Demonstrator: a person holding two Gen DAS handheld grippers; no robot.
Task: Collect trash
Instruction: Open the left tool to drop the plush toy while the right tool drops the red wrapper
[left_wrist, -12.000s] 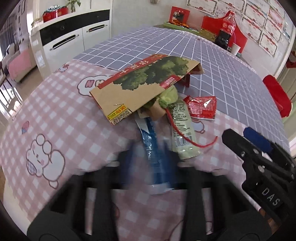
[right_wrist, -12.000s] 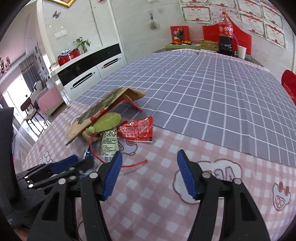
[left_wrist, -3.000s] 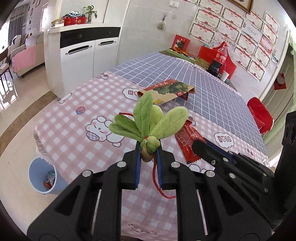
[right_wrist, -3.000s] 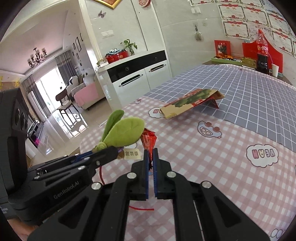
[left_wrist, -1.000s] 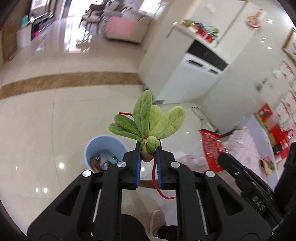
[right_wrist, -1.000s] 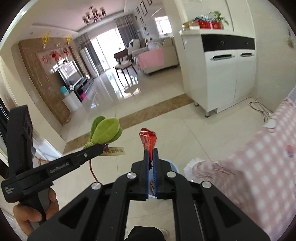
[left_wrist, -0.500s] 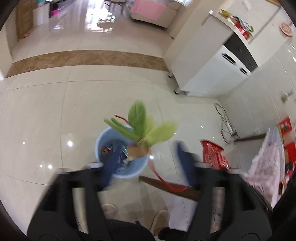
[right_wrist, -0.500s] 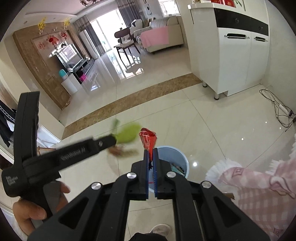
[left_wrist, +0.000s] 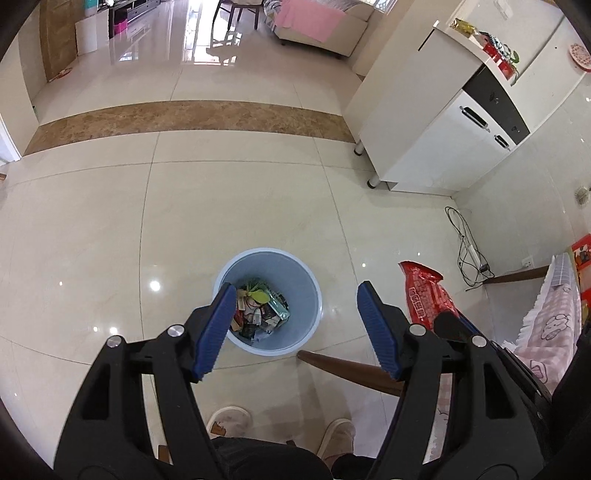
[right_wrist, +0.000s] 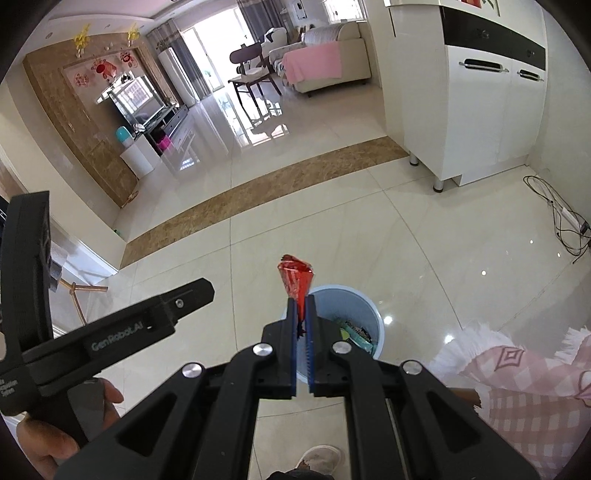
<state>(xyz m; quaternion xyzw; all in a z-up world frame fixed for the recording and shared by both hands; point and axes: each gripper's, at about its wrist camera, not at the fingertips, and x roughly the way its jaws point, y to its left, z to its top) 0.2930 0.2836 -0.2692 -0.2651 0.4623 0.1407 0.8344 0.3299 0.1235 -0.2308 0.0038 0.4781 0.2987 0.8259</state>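
Note:
A pale blue bin (left_wrist: 308, 295) stands on the floor straight below my left gripper (left_wrist: 296, 293), whose blue pads stand wide open with nothing between them. The green leaf toy (left_wrist: 257, 292) lies inside the bin on top of several wrappers. My right gripper (right_wrist: 302, 301) is shut on a red snack wrapper (right_wrist: 296, 279), which sticks up above the pads. It hangs over the near left rim of the same bin (right_wrist: 365, 310). The red wrapper (left_wrist: 424, 291) also shows at the right of the left wrist view.
A wooden table leg (left_wrist: 343, 367) slants just right of the bin, under the fringed pink checked tablecloth (right_wrist: 524, 395). A person's slippers (left_wrist: 229, 419) stand near the bin. A white cabinet (left_wrist: 443, 140) and a cable (left_wrist: 467, 254) lie to the right. Glossy tiled floor surrounds the bin.
My left gripper has opened and the green leaf toy has dropped into the bin. Both grippers have sunk closer over the bin, the right one still gripping the red wrapper.

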